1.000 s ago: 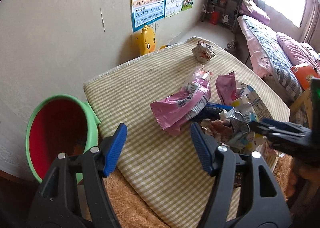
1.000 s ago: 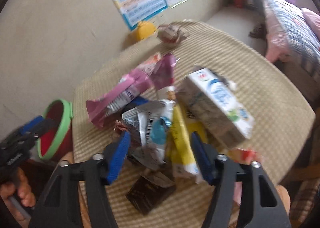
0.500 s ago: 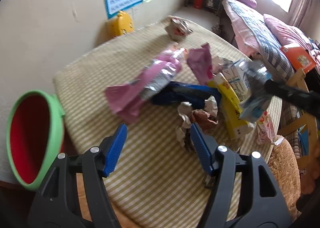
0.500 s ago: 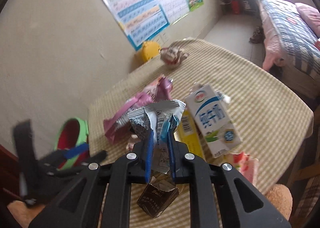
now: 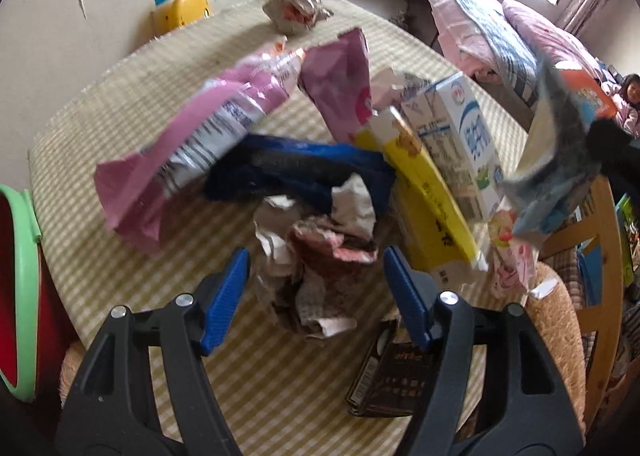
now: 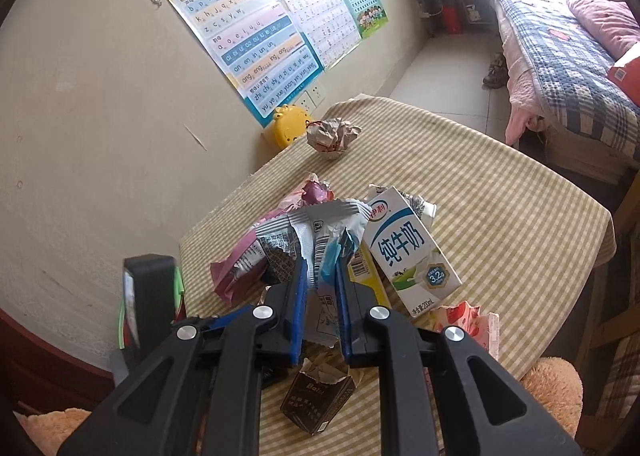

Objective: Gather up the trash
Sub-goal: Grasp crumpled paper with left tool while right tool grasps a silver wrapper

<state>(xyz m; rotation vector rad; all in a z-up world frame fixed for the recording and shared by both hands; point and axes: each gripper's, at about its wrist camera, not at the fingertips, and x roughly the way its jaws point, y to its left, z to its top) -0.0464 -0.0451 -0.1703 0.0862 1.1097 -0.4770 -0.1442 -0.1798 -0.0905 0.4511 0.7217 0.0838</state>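
Note:
A pile of trash lies on the checked table (image 5: 120, 104). My left gripper (image 5: 315, 256) points steeply down at it, jaws opening. A crumpled paper wad (image 5: 320, 240) lies between its blue fingers (image 5: 226, 292), which do not press on it. My right gripper (image 6: 320, 262) is shut on a silver and blue wrapper (image 6: 320, 224), held above the pile. That wrapper (image 5: 548, 168) shows blurred at the right of the left wrist view. A red bin with a green rim (image 5: 20, 256) stands at the table's left edge.
In the pile are a pink wrapper (image 5: 192, 144), a blue wrapper (image 5: 296, 168), a yellow box (image 5: 424, 196), a milk carton (image 6: 408, 248) and a dark box (image 6: 316, 400). A paper ball (image 6: 332, 134) lies at the far edge. A bed (image 6: 560, 68) stands beyond.
My left gripper came forward and down from the bin side until its fingers stand either side of the paper wad. My right gripper shut on the silver wrapper and lifted it.

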